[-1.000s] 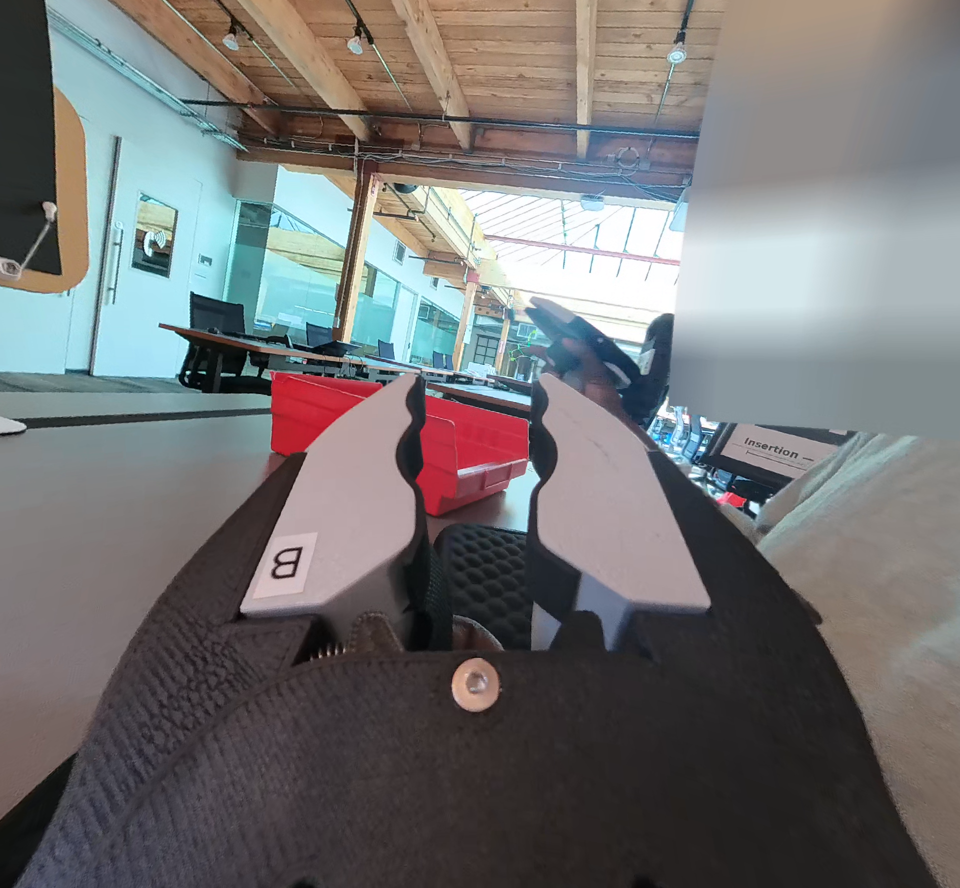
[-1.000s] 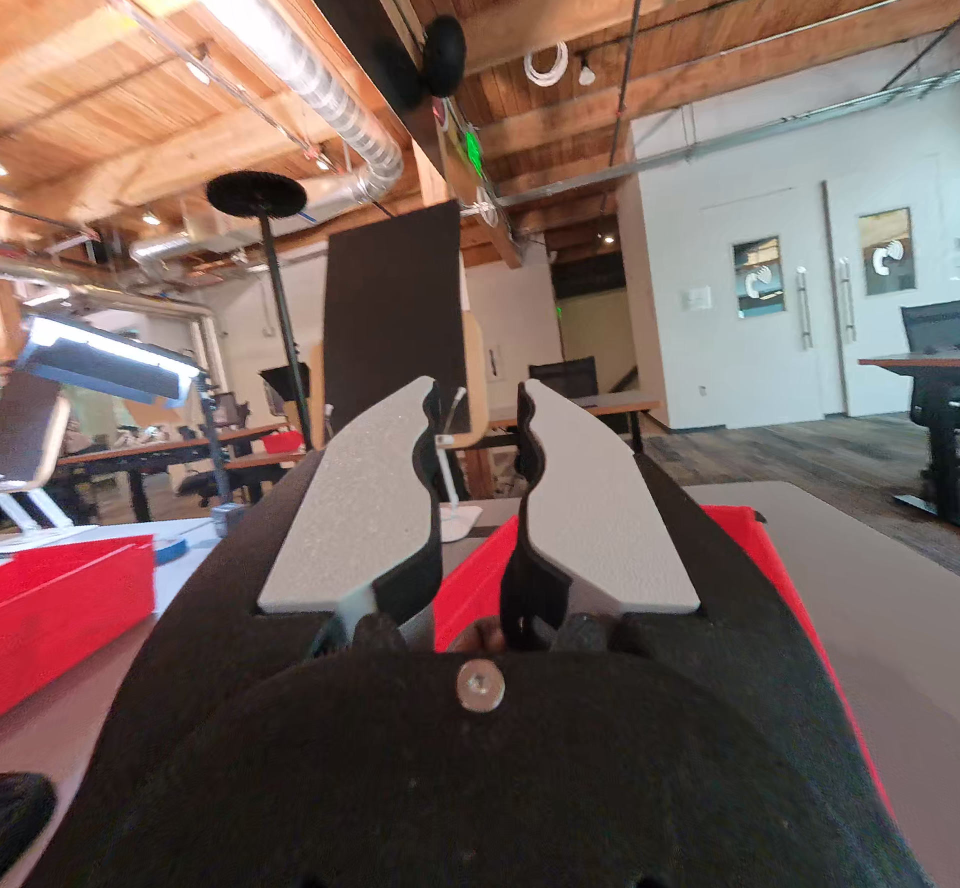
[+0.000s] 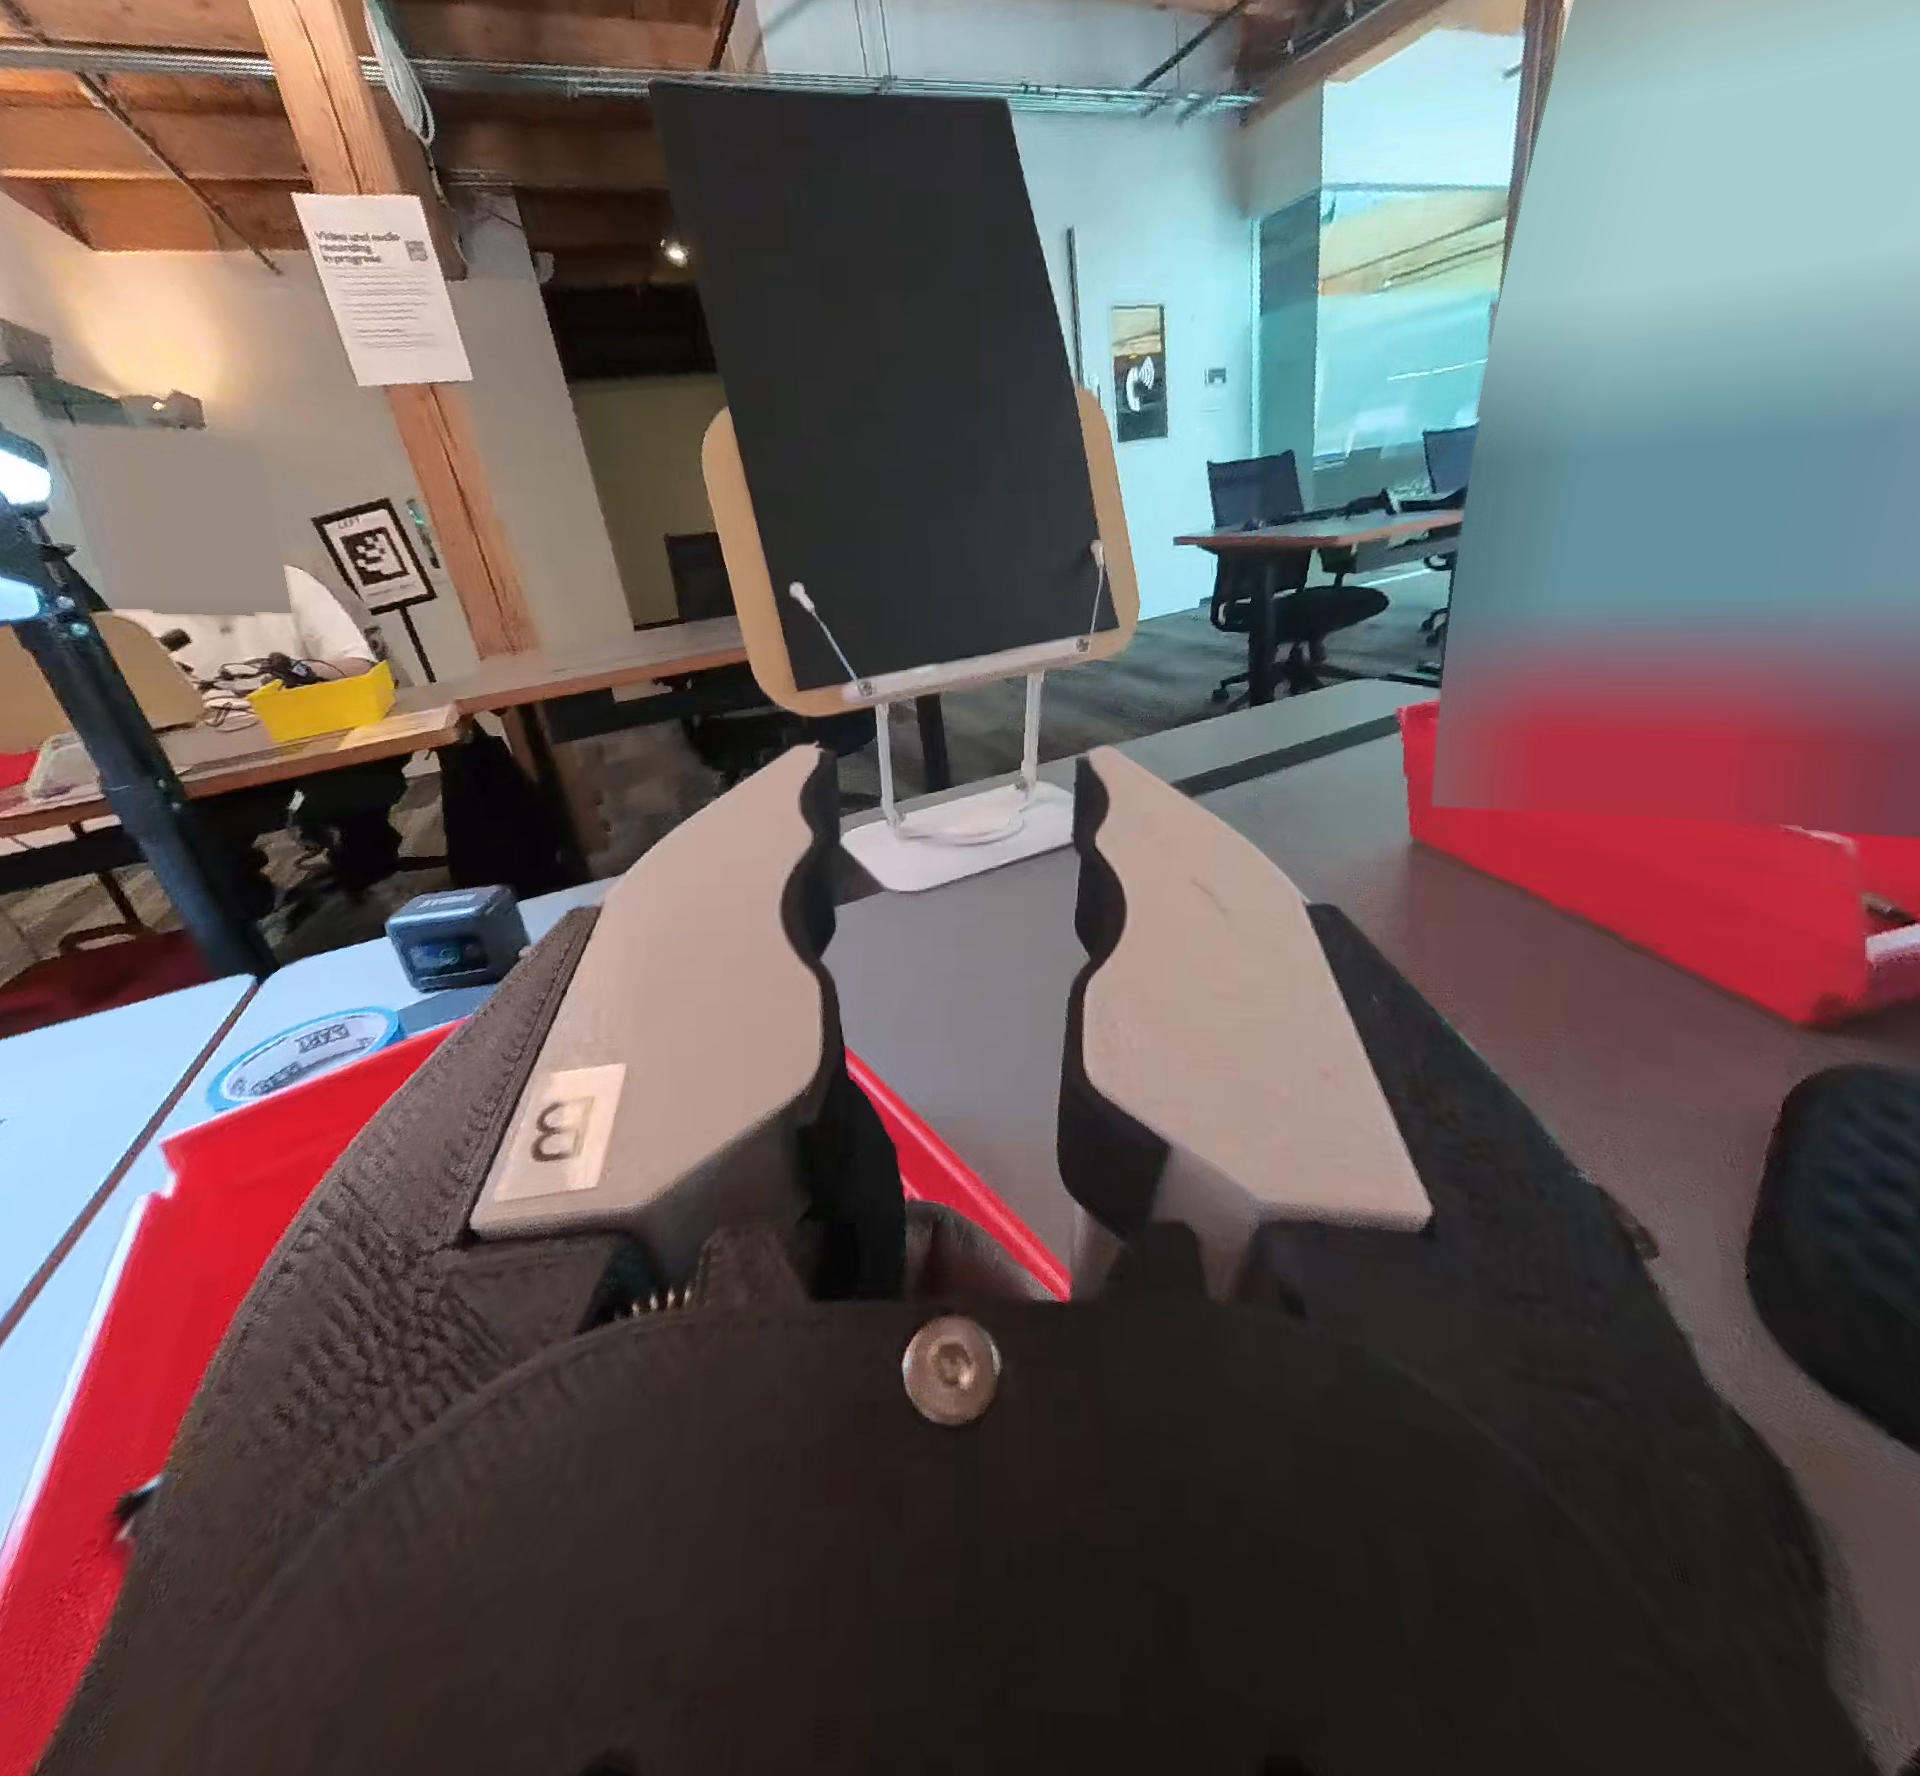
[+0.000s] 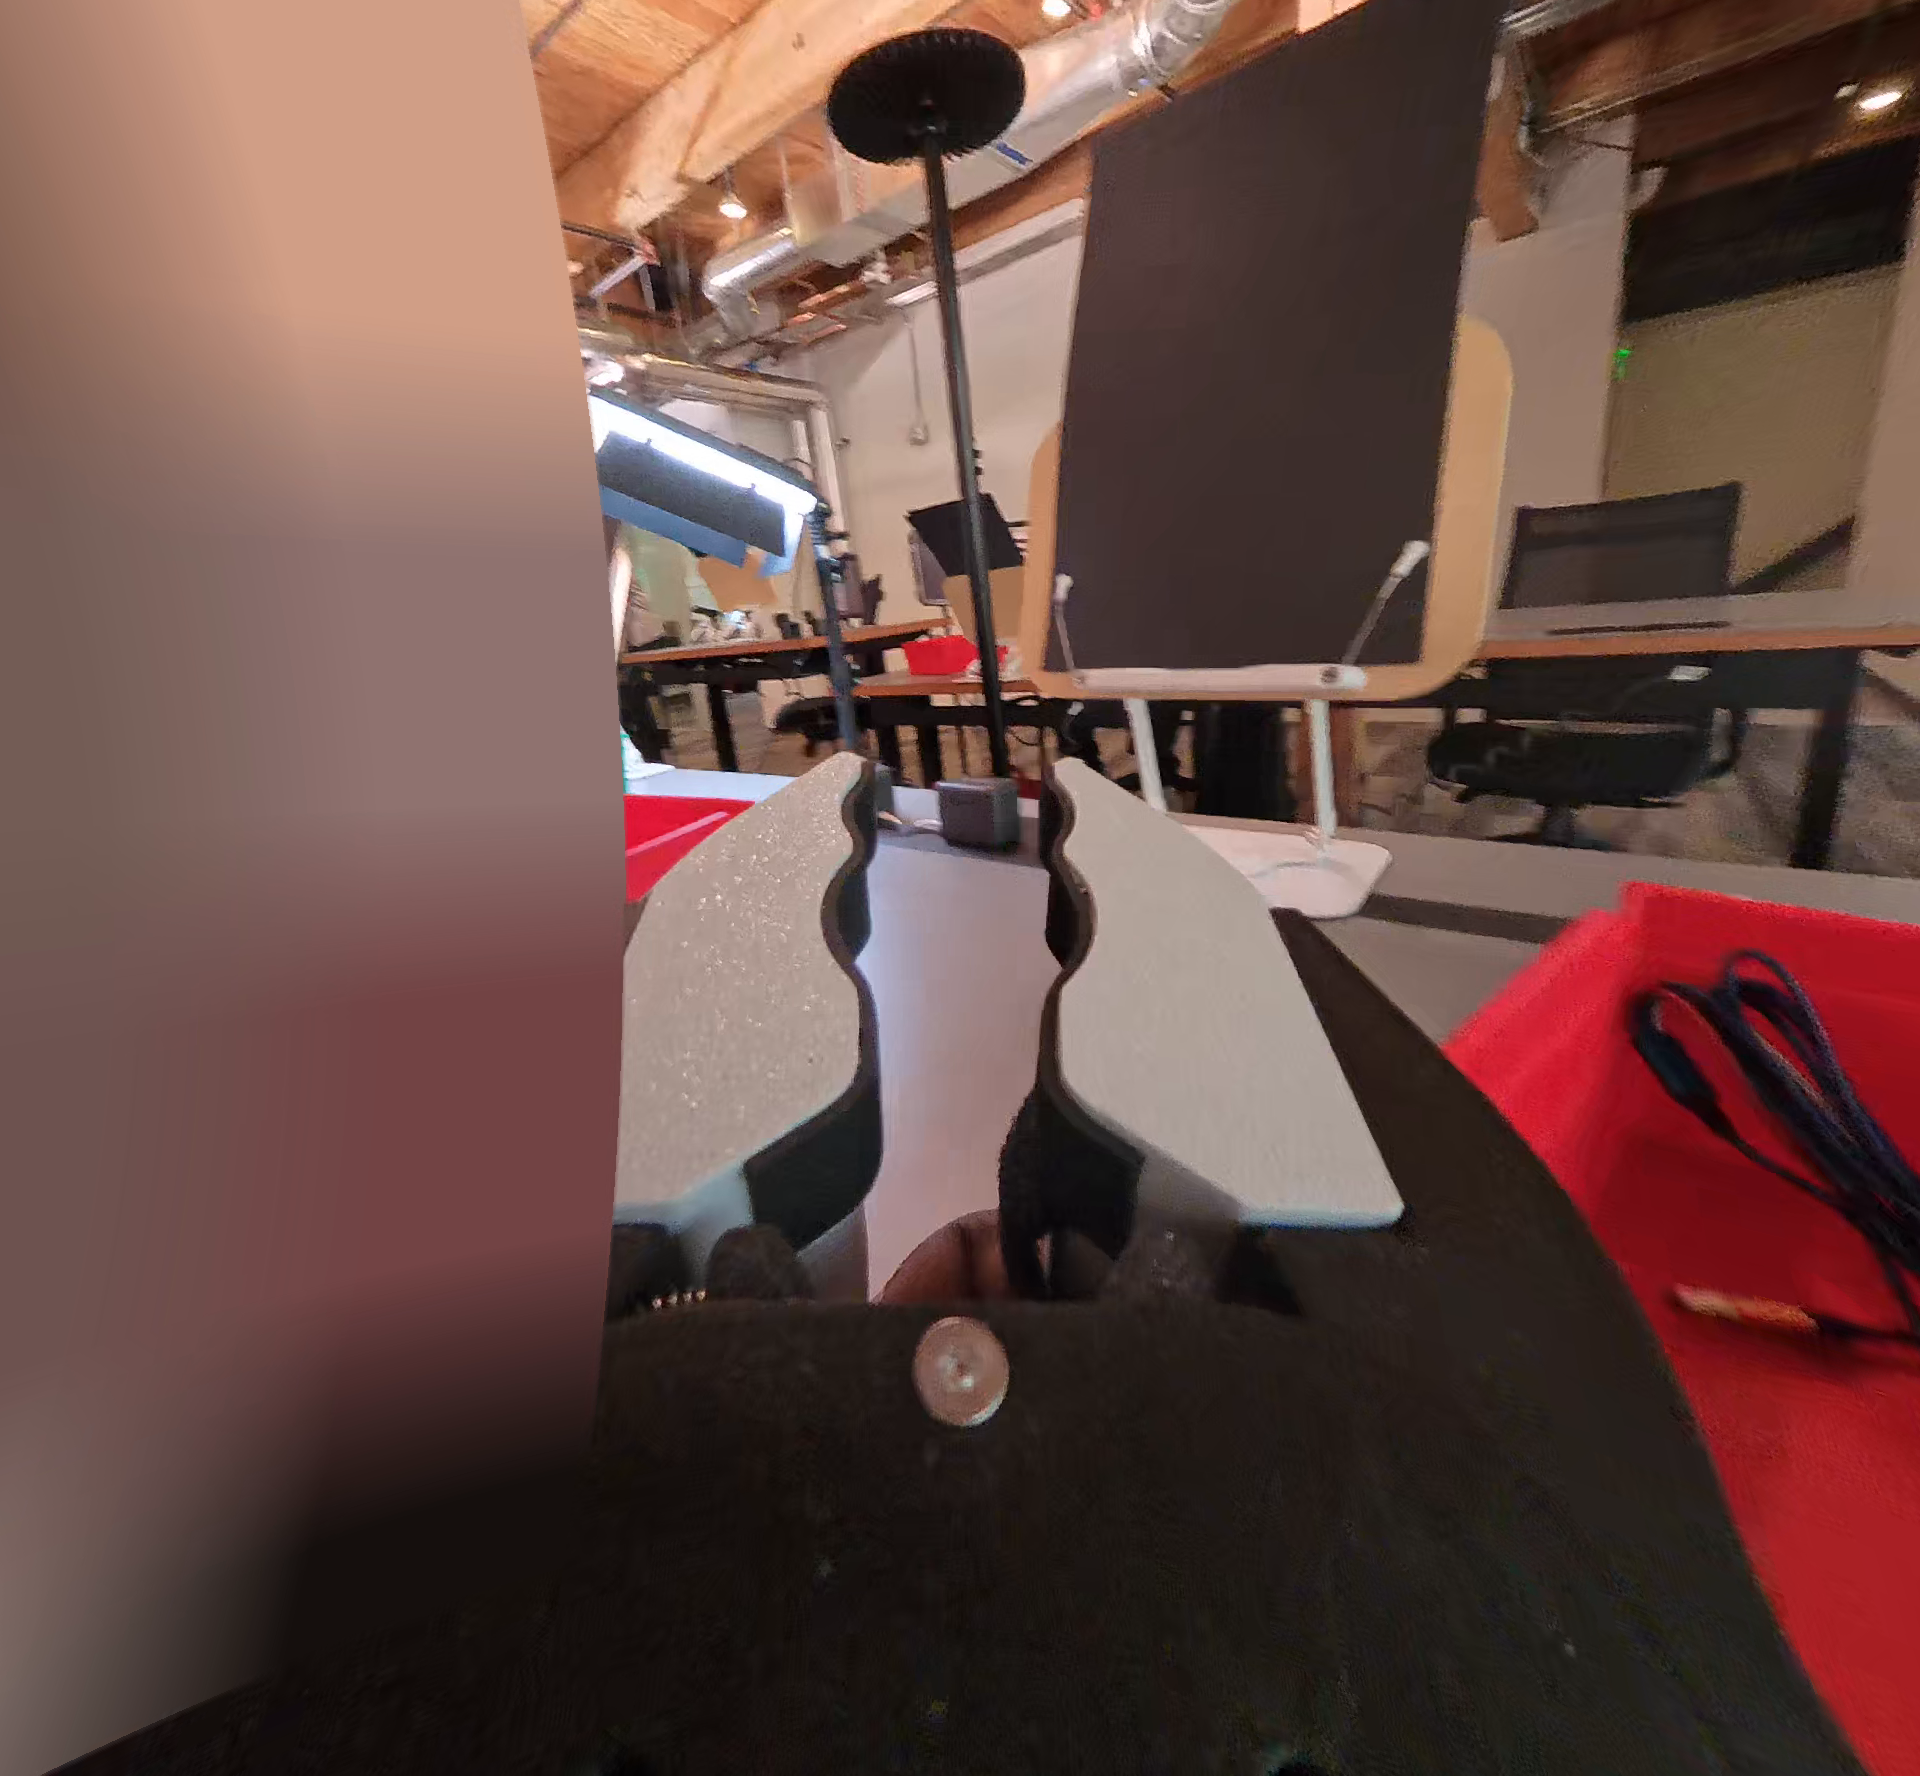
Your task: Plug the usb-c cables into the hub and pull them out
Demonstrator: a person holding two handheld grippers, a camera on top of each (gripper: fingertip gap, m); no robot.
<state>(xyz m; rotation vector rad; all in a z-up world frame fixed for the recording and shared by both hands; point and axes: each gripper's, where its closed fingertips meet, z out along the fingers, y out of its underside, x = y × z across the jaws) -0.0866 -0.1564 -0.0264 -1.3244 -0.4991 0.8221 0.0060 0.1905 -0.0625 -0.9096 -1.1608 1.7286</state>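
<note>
Beside the red bin [image 4: 1621,1082] holding a dark cable [image 4: 1808,1092], right gripper [image 4: 956,791] gapes

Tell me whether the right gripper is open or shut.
Open: the right gripper has table showing between its parted jaws, which hold nothing.

Left gripper [image 3: 945,791] and right gripper [image 4: 956,791] seemingly level, fingers parted, empty.

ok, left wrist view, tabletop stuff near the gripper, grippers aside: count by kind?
red bins: 2
tape roll: 1
small dark box: 1
black board on stand: 1
Total: 5
</note>
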